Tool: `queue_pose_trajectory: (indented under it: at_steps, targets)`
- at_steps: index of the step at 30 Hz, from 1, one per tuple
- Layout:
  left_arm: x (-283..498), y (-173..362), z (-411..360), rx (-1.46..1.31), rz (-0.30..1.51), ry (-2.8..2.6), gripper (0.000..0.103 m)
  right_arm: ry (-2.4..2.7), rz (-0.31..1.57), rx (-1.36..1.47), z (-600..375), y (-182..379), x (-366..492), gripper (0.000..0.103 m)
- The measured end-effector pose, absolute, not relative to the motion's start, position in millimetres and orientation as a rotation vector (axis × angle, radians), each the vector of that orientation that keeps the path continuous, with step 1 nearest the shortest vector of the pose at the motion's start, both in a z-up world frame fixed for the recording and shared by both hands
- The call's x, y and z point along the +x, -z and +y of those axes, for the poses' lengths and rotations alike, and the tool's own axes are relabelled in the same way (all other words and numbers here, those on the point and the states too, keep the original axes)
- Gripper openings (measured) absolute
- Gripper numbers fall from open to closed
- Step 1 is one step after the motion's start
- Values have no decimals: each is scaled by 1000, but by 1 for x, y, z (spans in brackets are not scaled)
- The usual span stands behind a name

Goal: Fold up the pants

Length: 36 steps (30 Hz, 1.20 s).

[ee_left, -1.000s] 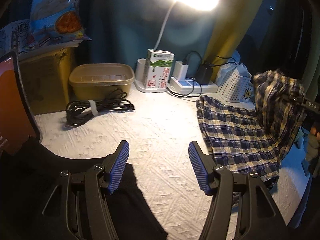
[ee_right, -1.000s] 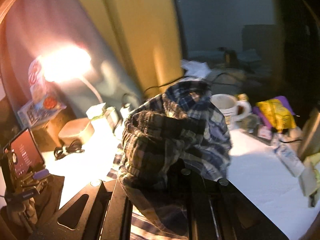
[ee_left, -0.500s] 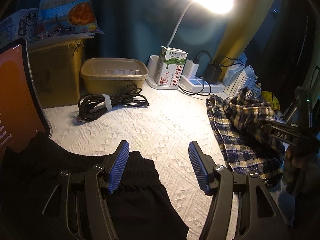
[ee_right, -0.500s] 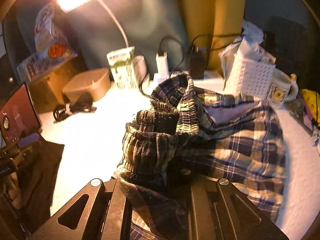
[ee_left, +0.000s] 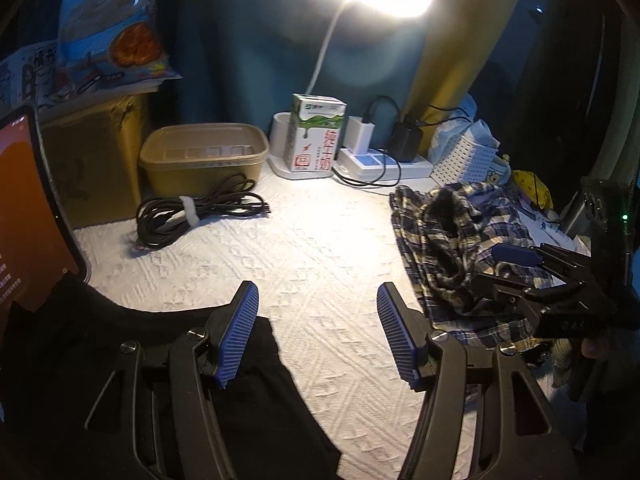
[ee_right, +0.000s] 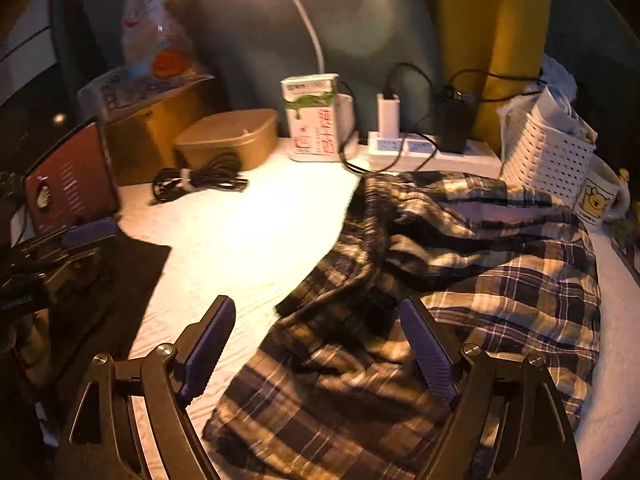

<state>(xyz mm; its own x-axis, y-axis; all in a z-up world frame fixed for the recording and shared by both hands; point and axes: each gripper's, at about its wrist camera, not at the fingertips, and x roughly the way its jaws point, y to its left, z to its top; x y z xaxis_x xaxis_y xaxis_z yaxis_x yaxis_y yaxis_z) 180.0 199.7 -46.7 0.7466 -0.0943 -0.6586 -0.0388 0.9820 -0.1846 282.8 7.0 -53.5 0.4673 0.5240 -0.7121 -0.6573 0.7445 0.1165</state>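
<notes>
Left wrist view
Left gripper [ee_left: 316,332]: jaws apart, nothing between them; over white cloth [ee_left: 312,248], black garment [ee_left: 248,412] beneath its left finger
Plaid pants [ee_left: 452,248]: bunched on the cloth at right; right gripper [ee_left: 504,268] just above them
Back edge: tub [ee_left: 204,160]; cable [ee_left: 192,216]; carton [ee_left: 316,136]

Right wrist view
Right gripper [ee_right: 316,348]: jaws opening, pads clear of the fabric; released
Plaid pants [ee_right: 460,272]: lying rumpled on the cloth [ee_right: 248,232], partly between the fingers; basket [ee_right: 548,160] and mug [ee_right: 600,200] just behind

Plaid pants [ee_left: 452,240] crumpled, black garment [ee_left: 60,360] near
</notes>
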Motion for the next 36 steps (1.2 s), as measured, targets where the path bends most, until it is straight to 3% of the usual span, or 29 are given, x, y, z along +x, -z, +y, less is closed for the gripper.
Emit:
queue_pose_trajectory:
  at_steps: [12,19,29,36]
  targets:
    - [213,43,133,-124,756,119,61,-670,721,-91,-80,35,289,85]
    - [246,48,76,-66,785,224,62,-572,763,-74,-132,54,307,59]
    - [279,96,74,-54,909,117,64,-592,867,-176,-153,101,298,57]
    - [273,95,80,-58,911,96,67,-612,860,-238,-170,102,283,57]
